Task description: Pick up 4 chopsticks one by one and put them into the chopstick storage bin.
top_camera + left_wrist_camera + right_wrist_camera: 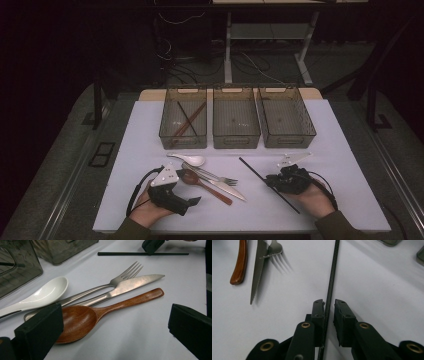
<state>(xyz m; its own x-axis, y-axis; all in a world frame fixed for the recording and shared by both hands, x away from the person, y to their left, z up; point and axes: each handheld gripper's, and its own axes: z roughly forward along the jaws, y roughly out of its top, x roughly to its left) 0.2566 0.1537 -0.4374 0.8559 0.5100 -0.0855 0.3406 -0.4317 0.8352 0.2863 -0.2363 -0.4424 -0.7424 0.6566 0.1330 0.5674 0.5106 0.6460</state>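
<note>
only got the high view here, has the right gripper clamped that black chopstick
Observer: Not clamped. In the right gripper view the chopstick runs between the right gripper's jaws; one pad seems to touch it, the other stands a gap off.
Operator: and the other hand
Observer: The left gripper is wide open, one jaw in front of the wooden spoon's bowl, gripping nothing.

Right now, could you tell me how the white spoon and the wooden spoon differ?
The white spoon is glossy and pale, with a short deep bowl; the wooden spoon is reddish-brown with a longer, slimmer handle. The white spoon lies nearer the bins, the wooden spoon nearer the person. Both lie bowl-up on the table beside the fork and knife.
</note>
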